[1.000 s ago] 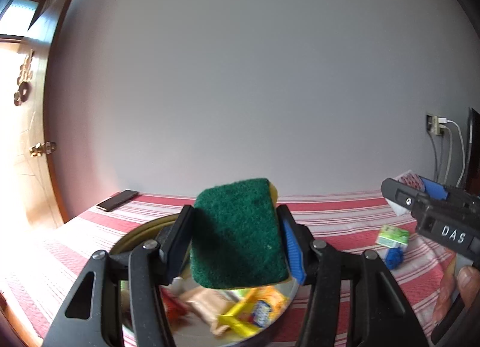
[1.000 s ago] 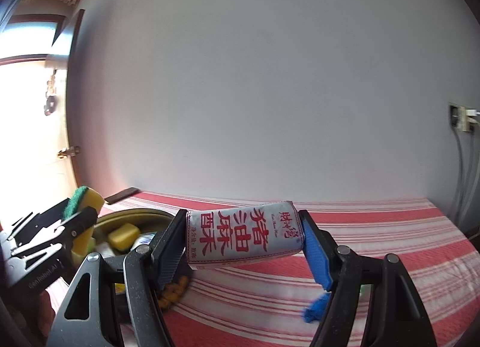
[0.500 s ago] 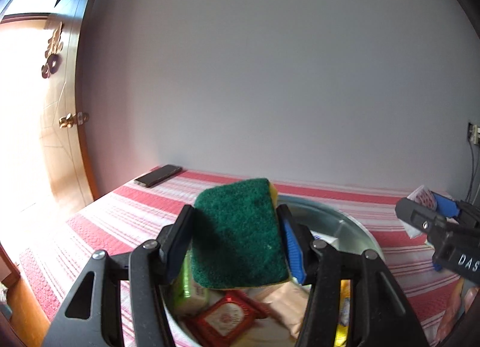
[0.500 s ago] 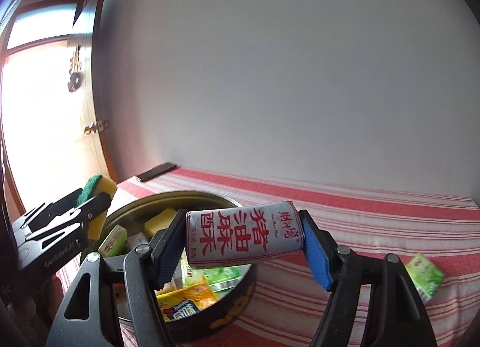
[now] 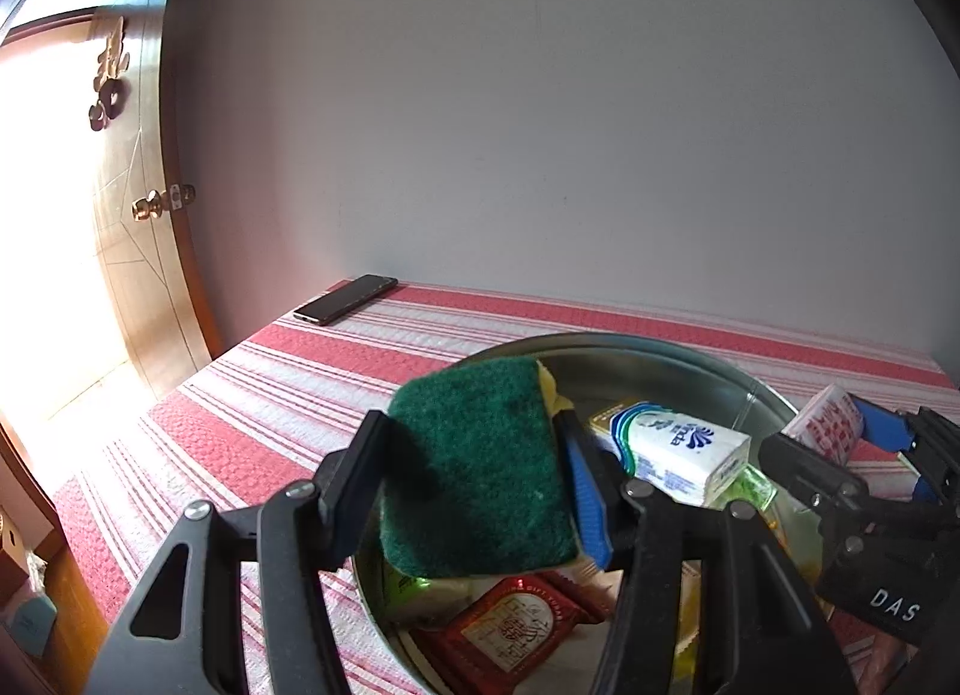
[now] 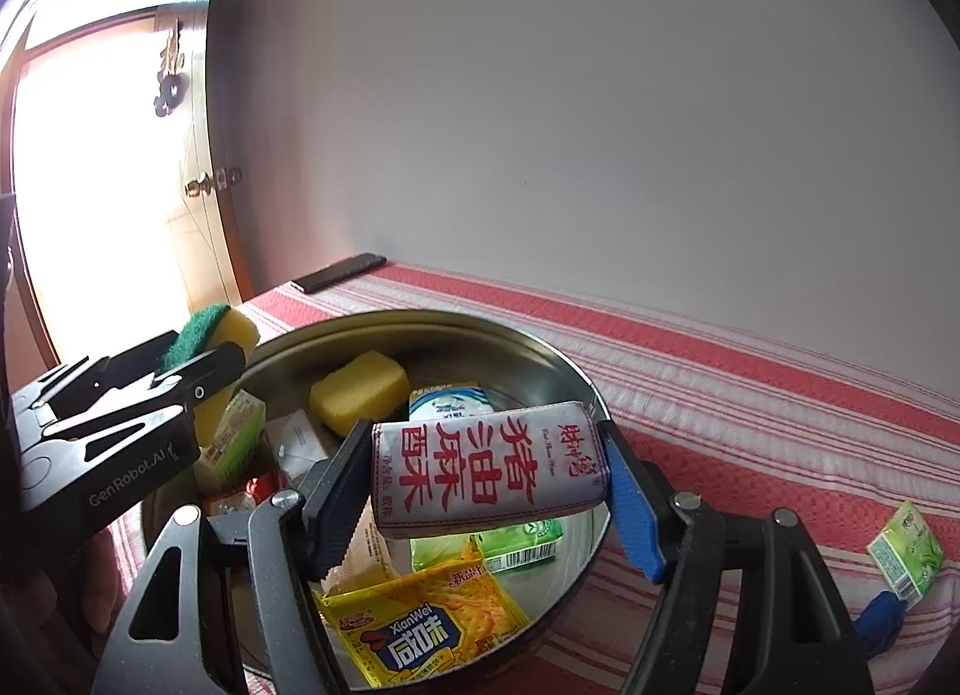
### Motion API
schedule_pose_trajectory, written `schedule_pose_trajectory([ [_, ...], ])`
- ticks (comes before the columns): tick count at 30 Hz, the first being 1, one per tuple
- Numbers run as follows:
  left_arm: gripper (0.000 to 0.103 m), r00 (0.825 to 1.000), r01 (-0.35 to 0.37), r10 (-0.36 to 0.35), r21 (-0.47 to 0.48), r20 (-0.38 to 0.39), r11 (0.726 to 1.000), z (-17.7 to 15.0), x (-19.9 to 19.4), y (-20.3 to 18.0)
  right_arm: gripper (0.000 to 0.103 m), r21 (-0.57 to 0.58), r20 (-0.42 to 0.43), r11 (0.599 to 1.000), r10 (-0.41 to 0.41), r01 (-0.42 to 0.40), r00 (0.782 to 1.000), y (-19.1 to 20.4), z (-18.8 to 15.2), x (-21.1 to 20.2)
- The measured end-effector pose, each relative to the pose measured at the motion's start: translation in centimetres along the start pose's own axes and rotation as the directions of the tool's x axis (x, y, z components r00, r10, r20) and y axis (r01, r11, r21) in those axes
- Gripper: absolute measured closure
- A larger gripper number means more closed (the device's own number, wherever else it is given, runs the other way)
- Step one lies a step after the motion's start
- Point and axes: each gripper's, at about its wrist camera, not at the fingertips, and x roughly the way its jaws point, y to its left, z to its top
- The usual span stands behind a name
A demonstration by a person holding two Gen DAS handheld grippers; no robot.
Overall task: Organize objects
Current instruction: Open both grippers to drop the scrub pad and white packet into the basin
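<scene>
Left wrist view: your left claw (image 5: pixel 474 476) grips the sponge (image 5: pixel 474 464), held over the near-left part of the tin (image 5: pixel 630 347), with packets lying just below. Right wrist view: your right claw (image 6: pixel 486 473) clamps the white packet (image 6: pixel 486 470), long axis crosswise between the jaws, above the tin's right half; both can drop straight down.

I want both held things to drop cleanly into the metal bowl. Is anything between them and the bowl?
Nothing visible blocks either. The sponge and the snack pack hang over the open metal bowl; only packets already lying inside are below them.
</scene>
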Motion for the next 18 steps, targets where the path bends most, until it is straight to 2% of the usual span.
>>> schedule_pose_trajectory([
  [13,0.047,0.999,-0.010,0.012,0.036,-0.039,0.999,-0.1,1.2,-0.4,0.030,-0.016,-0.043,1.000,-0.018,0.017,0.999,0.0,-0.1,2.3],
  [18,0.044,0.999,-0.022,0.024,0.034,-0.047,0.999,-0.2,1.4,-0.4,0.030,-0.016,-0.062,1.000,0.009,-0.010,0.998,0.1,-0.1,2.8],
])
